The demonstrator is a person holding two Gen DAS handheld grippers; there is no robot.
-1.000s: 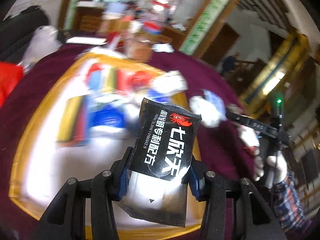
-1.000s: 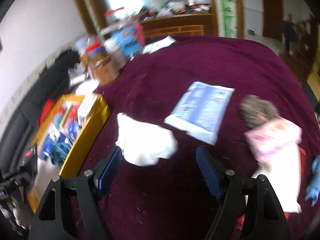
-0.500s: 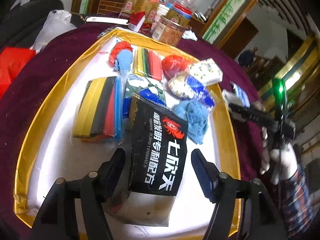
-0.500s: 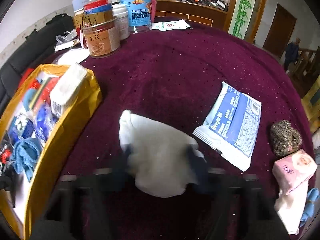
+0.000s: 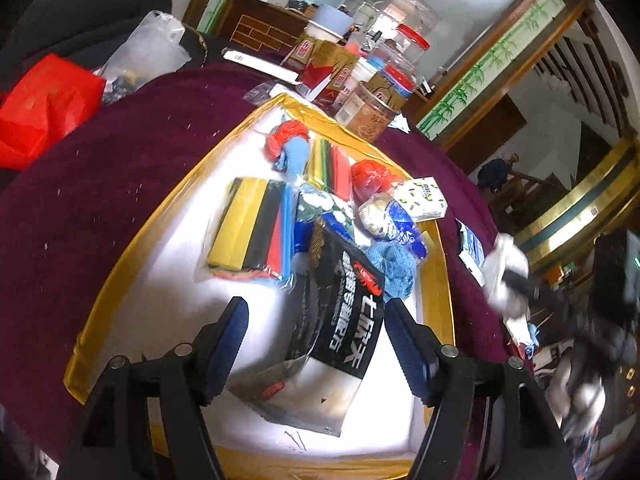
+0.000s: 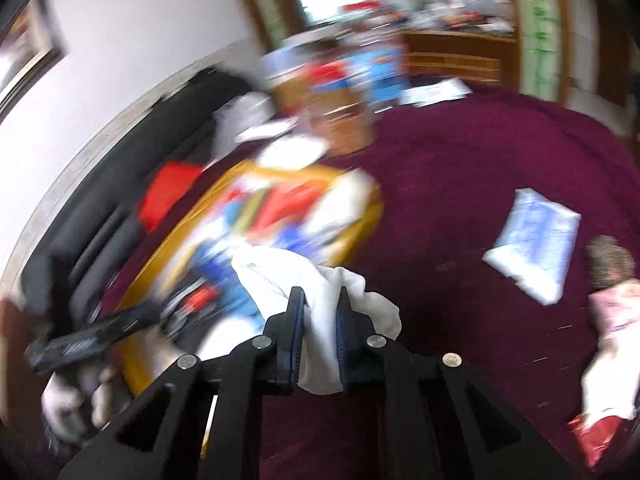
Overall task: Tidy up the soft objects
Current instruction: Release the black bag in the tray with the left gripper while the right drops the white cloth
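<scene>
A gold-rimmed white tray (image 5: 132, 240) on the maroon tablecloth holds several soft items: a striped sponge pack (image 5: 252, 232), a blue cloth (image 5: 394, 268), red bundles. A black foil pouch (image 5: 344, 320) lies in the tray between my left gripper's (image 5: 314, 338) open fingers, released. My right gripper (image 6: 320, 324) is shut on a white cloth (image 6: 296, 276) and holds it above the table beside the tray (image 6: 160, 264). The cloth and right gripper also show, blurred, in the left wrist view (image 5: 506, 276).
Jars and boxes (image 5: 360, 80) stand behind the tray. A red bag (image 5: 44, 108) lies at left. On the cloth to the right lie a blue-white packet (image 6: 536, 244), a brown scrubber (image 6: 612, 260) and a pink tissue pack (image 6: 616, 308).
My left gripper opened and let the black pouch down into the tray, then drew back a little. My right gripper closed on the white cloth, lifted it and swung left toward the tray.
</scene>
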